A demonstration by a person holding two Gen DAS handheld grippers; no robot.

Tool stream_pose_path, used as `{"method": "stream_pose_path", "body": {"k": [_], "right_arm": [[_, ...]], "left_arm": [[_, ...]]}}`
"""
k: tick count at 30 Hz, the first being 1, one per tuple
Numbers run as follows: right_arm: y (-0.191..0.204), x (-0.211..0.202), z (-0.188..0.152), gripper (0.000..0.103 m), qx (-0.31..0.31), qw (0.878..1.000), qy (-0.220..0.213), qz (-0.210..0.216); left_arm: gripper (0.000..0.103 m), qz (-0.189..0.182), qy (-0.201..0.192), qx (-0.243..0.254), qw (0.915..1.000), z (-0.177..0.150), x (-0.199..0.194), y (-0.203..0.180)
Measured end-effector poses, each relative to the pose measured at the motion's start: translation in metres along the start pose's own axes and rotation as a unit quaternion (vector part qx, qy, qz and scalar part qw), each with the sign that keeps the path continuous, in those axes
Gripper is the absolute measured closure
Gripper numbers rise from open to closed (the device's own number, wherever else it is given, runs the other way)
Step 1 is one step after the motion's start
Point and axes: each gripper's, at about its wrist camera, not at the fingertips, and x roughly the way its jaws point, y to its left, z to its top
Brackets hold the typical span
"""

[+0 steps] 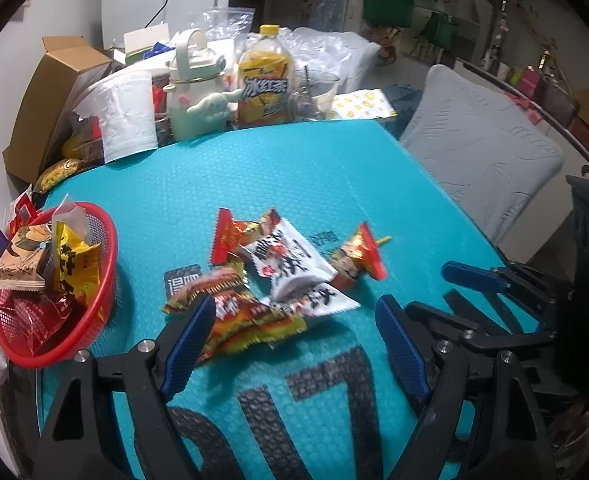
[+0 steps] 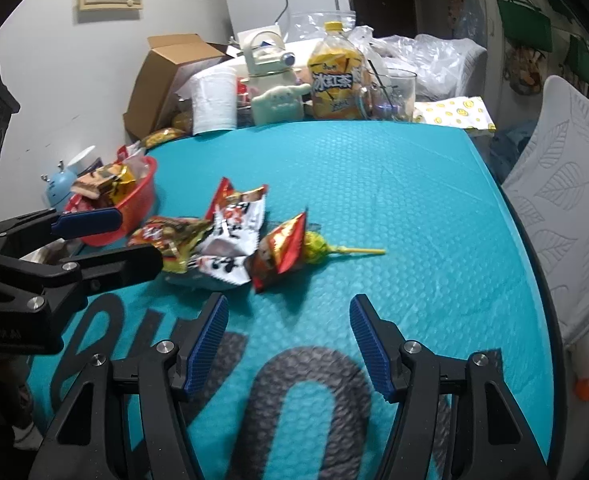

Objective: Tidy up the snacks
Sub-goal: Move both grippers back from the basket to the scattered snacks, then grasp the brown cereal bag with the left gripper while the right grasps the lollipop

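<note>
**Crinkly foil packets could slide or come up in a clump**

Foil and plastic snack packets (image 1: 270, 276) lie in a loose overlapping heap at the middle of the teal bubble mat (image 1: 294, 168) covering the table. A red basket (image 1: 106, 240) at 9 o'clock of the heap already holds several packets. A yellow-green lollipop (image 2: 322, 250) lies at the heap's 3 o'clock edge, touching a red packet (image 2: 282, 248).

Both tools are empty. The left hand-held gripper (image 1: 294, 340) has its jaws spread wide, one blue pad (image 1: 190, 344) right at the nearest orange packet (image 1: 246, 320). The right hand-held gripper (image 2: 290, 344) is likewise wide open, hovering at 6 o'clock of the heap, apart from it.

Risks, as I judge them: because the packets overlap, closing on one may drag or lift a neighbour, which could then drop short of the basket. Slick wrappers may slip from the pads. The basket looks fairly full on its far side, so another packet could spill over the rim. The lollipop's thin stick could roll away if the red packet is nudged.
</note>
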Motion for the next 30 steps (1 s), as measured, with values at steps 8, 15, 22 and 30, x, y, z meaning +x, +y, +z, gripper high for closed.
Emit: {"method": "stream_pose_path", "body": {"k": [8, 15, 22, 30], "right_arm": [[-0.019, 0.021, 0.014, 0.040, -0.002, 1.000, 0.010, -0.016], [-0.029, 0.045, 0.032, 0.040, -0.031, 0.998, 0.033, -0.038], [-0.040, 0.074, 0.040, 0.040, -0.046, 0.996, 0.055, -0.045], [-0.032, 0.085, 0.044, 0.041, -0.084, 0.994, 0.053, -0.039]], "left_arm": [[0.021, 0.035, 0.015, -0.013, 0.9992, 0.013, 0.025, 0.016], [0.021, 0.072, 0.028, -0.023, 0.9967, 0.018, 0.042, 0.031], [0.021, 0.098, 0.063, -0.044, 0.9923, 0.014, 0.061, 0.048], [0.021, 0.090, 0.075, -0.065, 0.9909, 0.001, 0.062, 0.055]]}}
